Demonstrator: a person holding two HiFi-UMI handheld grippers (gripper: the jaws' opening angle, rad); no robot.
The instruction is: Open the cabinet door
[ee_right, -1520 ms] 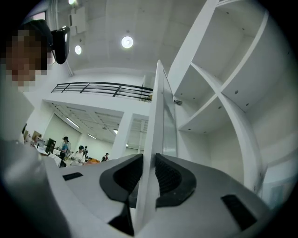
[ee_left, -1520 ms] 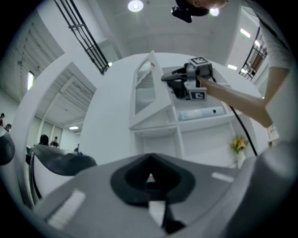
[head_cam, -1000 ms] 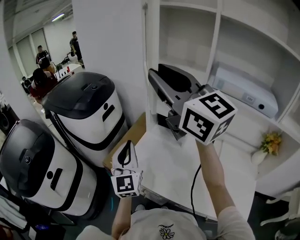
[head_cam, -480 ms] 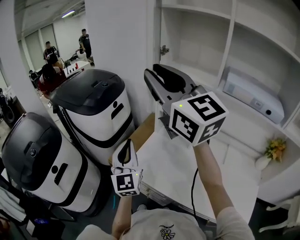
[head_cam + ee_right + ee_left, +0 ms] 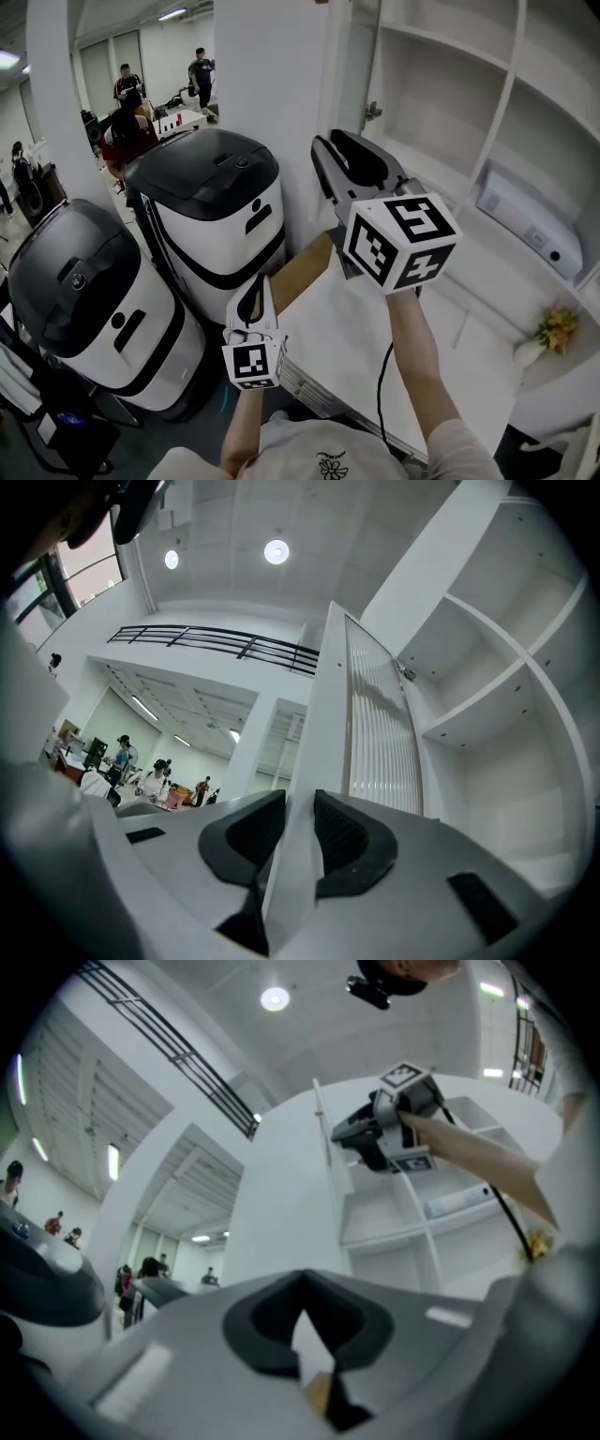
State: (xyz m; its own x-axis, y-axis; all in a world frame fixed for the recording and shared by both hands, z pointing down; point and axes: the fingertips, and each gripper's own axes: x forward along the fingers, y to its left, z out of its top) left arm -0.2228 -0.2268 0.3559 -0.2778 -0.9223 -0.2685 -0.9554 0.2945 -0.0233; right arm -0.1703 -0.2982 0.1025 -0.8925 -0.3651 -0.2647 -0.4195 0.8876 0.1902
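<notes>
Two grippers are counted. Two black-lidded white machines (image 5: 211, 216) are seen to the left of the left gripper (image 5: 251, 302). One cabinet door (image 5: 323, 761) is counted at the right gripper (image 5: 336, 142). To that gripper's right, one white device (image 5: 530, 234) and one flower vase (image 5: 548, 337) are counted. At least four people (image 5: 127, 127) are made out far beyond the left gripper.

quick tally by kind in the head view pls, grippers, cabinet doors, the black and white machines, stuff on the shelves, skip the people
grippers: 2, left gripper and right gripper
black-and-white machines: 2
cabinet door: 1
white box on a shelf: 1
flower vase: 1
total: 7
</notes>
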